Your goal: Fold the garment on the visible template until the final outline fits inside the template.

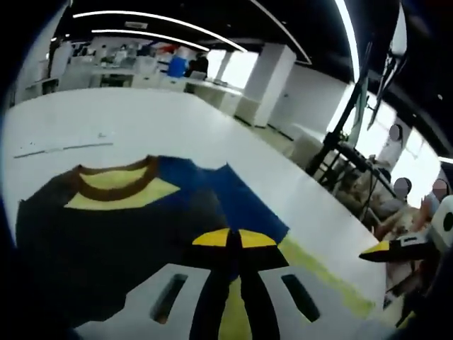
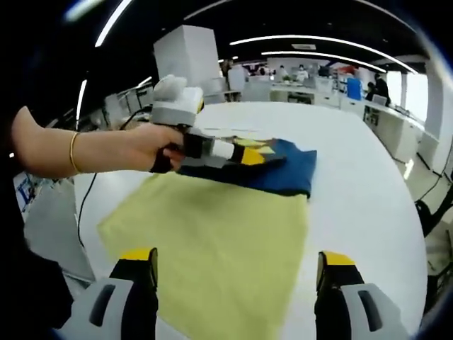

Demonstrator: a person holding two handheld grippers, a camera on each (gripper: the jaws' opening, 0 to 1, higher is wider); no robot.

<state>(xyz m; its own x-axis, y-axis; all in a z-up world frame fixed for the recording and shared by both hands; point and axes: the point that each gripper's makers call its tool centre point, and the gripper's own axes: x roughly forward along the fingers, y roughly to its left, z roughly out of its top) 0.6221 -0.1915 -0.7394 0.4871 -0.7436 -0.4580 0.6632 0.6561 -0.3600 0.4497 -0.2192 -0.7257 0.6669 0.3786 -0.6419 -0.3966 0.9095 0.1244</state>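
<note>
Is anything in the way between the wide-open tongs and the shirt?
Nothing visible blocks them. The right tongs hang open over the yellow template, and only bare template lies between them and the garment at its far end. The left tongs are already at the garment, closed.

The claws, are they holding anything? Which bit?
The left claw is shut on the dark shirt, pinching its folded blue edge over the yellow template. The right claw is open, holding nothing.
</note>
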